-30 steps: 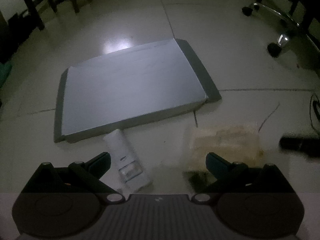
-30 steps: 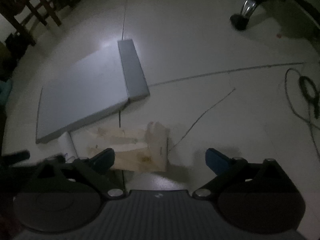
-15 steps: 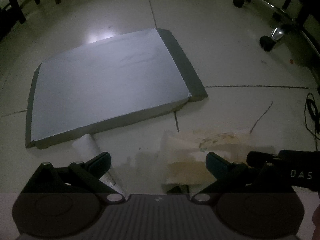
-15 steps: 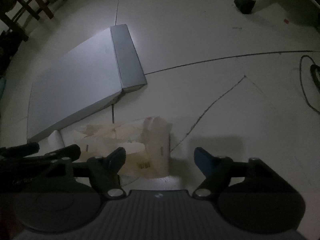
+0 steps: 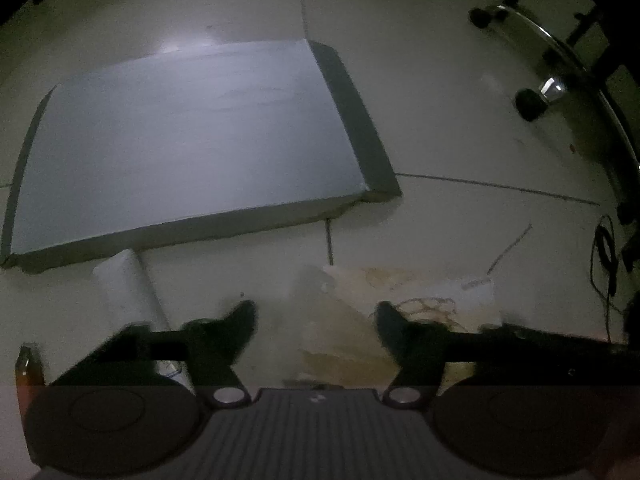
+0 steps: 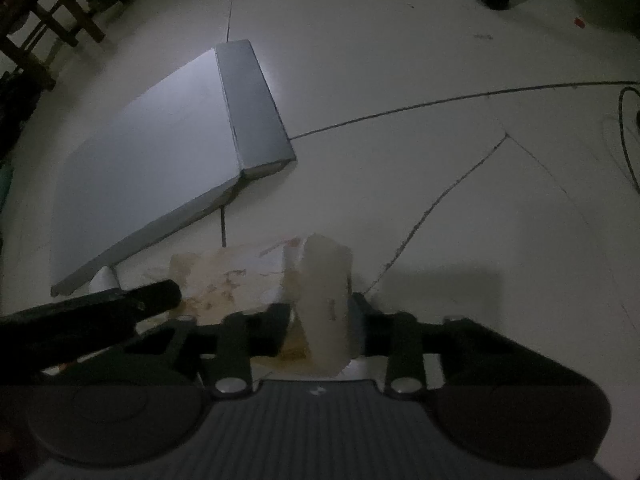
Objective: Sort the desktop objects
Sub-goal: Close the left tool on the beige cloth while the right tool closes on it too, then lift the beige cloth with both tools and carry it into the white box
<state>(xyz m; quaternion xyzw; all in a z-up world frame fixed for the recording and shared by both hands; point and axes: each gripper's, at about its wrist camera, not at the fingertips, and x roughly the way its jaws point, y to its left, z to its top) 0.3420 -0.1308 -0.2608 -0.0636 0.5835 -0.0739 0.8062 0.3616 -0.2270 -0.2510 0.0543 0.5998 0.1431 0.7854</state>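
Dim tiled floor (image 5: 440,80) | left gripper (image 5: 316,316) fingers apart over stained paper (image 5: 400,292) | right gripper (image 6: 320,316) fingers clamp paper's upturned fold

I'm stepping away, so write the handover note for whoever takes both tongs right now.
Right tongs: closed around the raised fold of the stained paper wrapper; whether it is lifted, I cannot tell.
Left tongs: open, empty, over the wrapper's other end.
White tube: on the floor, one end against the grey flat box.
Done: wrapper grasped.
Left: nothing is on the box yet; wrapper and tube both remain to be sorted.
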